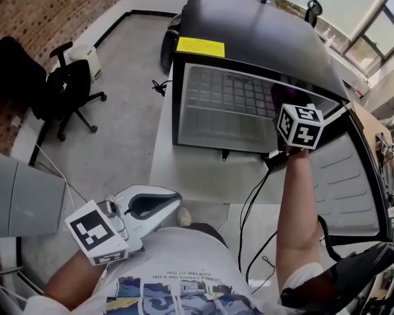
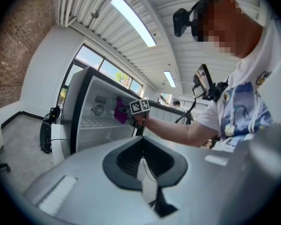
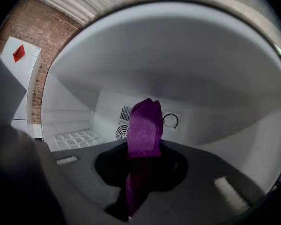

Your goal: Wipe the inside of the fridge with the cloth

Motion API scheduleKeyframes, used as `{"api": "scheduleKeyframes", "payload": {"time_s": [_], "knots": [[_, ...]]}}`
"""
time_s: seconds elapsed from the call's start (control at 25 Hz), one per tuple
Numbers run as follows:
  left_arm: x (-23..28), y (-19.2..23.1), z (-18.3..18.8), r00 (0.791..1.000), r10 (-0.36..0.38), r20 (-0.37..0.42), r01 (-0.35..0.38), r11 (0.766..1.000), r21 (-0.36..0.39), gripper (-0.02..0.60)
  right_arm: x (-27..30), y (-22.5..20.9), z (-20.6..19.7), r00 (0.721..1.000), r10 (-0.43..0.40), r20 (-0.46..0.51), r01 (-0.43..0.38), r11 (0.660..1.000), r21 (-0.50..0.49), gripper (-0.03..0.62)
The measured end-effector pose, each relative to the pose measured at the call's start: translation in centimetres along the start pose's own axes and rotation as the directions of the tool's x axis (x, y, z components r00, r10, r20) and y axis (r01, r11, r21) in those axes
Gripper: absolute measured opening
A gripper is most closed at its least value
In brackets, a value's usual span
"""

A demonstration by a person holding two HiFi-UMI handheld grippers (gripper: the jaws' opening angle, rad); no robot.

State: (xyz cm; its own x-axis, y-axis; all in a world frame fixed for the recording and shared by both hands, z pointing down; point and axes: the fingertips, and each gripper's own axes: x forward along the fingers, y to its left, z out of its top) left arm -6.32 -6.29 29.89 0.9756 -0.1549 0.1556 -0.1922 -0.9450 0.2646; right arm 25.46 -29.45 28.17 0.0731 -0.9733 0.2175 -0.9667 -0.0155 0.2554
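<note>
Right gripper view, unlike head view, shows right claw (image 3: 143,146) pinching cloth (image 3: 144,125) in fridge (image 3: 201,93); left claw (image 2: 141,142) closed.

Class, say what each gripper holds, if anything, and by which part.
Right gripper: shut on the purple cloth, gripped by its lower end, the rest standing upright. Left gripper: jaws together, holding nothing.

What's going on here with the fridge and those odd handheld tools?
A person is cleaning a small fridge with two handheld grippers. The fridge door stands open. The right gripper reaches inside, jaws clamped on a purple cloth that points toward the back wall. Whether the cloth touches a surface can't be told. The left gripper is shut on nothing and hangs low by the person's body.
</note>
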Motion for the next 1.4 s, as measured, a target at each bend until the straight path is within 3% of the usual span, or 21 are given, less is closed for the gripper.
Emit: {"api": "scheduleKeyframes", "payload": {"time_s": [0.44,1.0,1.4], "knots": [[2.7,2.6,1.7,0.999,0.042,0.005,-0.042,0.999,0.014,0.006,5.5,-2.0,-2.3,0.993,-0.044,-0.108,0.040,0.998,-0.044,0.054],[2.8,3.2,1.2,0.995,0.103,0.001,-0.103,0.995,-0.018,0.005,7.8,3.6,-2.1,0.984,0.125,-0.129,-0.124,0.992,0.019,0.054],[0.2,3.5,0.2,0.987,0.162,0.016,-0.161,0.986,-0.052,0.006,8.3,9.5,-0.3,0.956,0.289,-0.055,-0.275,0.946,0.173,0.054]]}}
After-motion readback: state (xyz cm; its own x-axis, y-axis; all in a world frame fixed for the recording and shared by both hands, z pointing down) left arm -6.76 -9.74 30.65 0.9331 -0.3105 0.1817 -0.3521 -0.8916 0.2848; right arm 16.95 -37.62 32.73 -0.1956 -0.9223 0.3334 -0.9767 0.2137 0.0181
